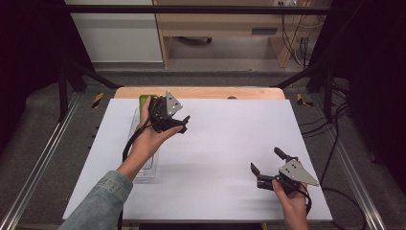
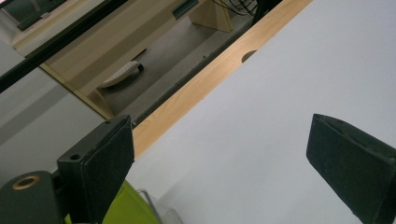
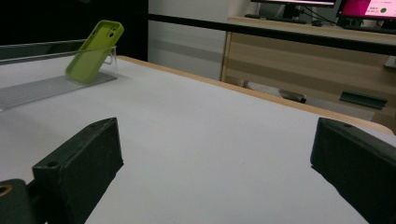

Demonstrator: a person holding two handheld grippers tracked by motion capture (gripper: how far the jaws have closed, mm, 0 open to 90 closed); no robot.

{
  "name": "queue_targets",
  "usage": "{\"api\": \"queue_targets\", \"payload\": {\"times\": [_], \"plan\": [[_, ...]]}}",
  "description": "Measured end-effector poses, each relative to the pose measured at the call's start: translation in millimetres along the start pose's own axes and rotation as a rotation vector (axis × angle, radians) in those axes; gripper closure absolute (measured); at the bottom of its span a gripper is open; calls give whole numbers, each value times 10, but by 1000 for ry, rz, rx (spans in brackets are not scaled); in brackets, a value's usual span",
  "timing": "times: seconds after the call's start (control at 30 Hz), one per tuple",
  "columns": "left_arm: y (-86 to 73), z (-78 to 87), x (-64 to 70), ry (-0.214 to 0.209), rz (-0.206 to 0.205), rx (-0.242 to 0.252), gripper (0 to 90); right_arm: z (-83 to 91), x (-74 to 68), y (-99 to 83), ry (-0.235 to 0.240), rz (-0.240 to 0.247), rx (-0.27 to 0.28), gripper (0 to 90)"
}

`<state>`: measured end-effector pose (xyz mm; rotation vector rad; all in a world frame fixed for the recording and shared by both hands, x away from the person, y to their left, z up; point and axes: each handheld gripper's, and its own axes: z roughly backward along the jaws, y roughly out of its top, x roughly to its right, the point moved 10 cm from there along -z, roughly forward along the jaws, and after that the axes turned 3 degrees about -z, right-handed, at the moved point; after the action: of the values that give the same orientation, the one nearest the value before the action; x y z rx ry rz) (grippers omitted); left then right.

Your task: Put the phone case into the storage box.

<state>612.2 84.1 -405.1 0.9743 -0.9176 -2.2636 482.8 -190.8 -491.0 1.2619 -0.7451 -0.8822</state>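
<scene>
At the far left of the white table (image 1: 215, 158), the left gripper (image 1: 179, 123) hovers just above a clear plastic tray (image 1: 143, 171), jaws spread wide with nothing between them. A lime-green phone case (image 3: 93, 50), smooth and rounded, leans tilted against the tray's end wall. The right gripper (image 1: 268, 160) sits near the front right, also gaping and empty.
</scene>
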Motion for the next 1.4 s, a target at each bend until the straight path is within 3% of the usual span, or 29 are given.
{"api": "queue_targets", "payload": {"times": [0.33,0.63,0.9,1.13,1.27,1.4], "plan": [[53,74,209,-36,15,30,64,2,3,0,1,-1,-1,25],[55,119,288,-66,79,41,61,3,2,0,3,-1,0,25],[134,204,381,-83,128,99,61,6,-5,-1,6,0,0,25],[150,288,368,-83,158,146,59,2,-11,-5,8,-3,-3,25],[152,359,302,-65,188,187,60,4,-8,-3,8,-3,-2,25],[114,414,238,-54,200,195,60,1,-13,-6,9,-4,-4,25]]}}
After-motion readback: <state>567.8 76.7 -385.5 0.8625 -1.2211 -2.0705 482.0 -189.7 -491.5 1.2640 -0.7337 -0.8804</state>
